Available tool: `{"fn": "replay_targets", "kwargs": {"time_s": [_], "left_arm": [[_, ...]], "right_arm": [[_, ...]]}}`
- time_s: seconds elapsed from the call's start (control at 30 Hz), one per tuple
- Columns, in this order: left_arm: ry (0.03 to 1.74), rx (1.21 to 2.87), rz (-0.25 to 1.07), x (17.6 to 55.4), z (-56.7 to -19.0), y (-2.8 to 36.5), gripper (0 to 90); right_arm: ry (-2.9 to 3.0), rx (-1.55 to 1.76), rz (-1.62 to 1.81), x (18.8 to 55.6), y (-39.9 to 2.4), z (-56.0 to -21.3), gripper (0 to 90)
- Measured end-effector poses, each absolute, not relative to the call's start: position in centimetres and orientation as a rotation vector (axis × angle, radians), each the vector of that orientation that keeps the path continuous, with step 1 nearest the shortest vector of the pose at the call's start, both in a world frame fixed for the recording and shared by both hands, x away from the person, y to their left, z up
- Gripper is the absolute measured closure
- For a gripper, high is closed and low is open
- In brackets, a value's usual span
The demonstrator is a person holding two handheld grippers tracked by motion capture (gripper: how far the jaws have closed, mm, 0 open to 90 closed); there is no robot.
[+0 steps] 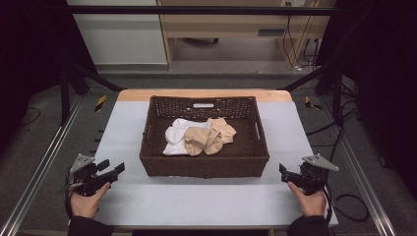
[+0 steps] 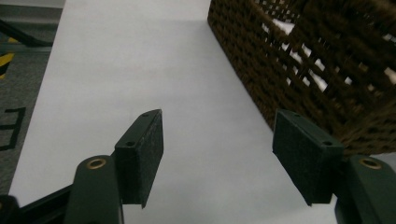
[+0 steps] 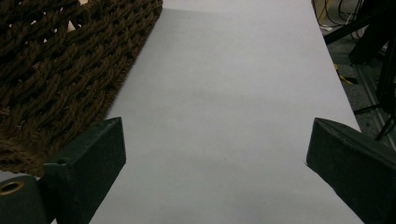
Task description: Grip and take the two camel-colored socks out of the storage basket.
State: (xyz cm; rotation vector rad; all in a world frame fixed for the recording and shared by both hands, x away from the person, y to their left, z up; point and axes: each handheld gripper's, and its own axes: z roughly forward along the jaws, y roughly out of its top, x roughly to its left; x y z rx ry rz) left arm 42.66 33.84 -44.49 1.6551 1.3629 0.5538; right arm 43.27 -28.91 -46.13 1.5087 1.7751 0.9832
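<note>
A dark brown woven basket (image 1: 204, 166) stands in the middle of the white-covered table (image 1: 196, 201). Inside it lie white socks (image 1: 176, 134) and beige socks (image 1: 210, 137) in a loose pile. My left gripper (image 1: 113, 170) rests at the table's near left, left of the basket, open with nothing between its jaws; the left gripper view has it (image 2: 217, 156) beside the basket wall (image 2: 299, 70). My right gripper (image 1: 286, 173) sits at the near right, open and empty, and in its own view (image 3: 215, 161) the basket corner (image 3: 60, 60) lies to the left.
Metal frame rails run along both sides of the table. Cables lie on the floor at the right (image 1: 351, 206). A wooden shelf unit (image 1: 236, 24) stands beyond the table's far edge. Bare white table lies in front of the basket and on both sides of it.
</note>
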Motion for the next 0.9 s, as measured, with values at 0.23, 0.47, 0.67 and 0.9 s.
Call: {"fn": "replay_targets", "kwargs": {"time_s": [0.23,0.47,0.67,0.9], "left_arm": [[1.343,1.633,0.571,42.9,-43.4,34.0,34.9],[1.309,1.599,0.597,43.2,-41.8,33.6,35.6],[1.290,1.566,0.608,43.3,-40.4,33.8,35.3],[1.244,1.571,0.623,43.8,-38.5,33.1,35.9]], "right_arm": [[1.781,1.500,0.973,43.4,-28.8,-46.1,4.3],[1.778,1.490,0.961,43.2,-28.5,-45.9,4.3],[1.789,1.487,0.954,43.2,-28.3,-46.0,4.3],[1.809,1.483,0.957,43.2,-28.1,-46.1,4.6]]}}
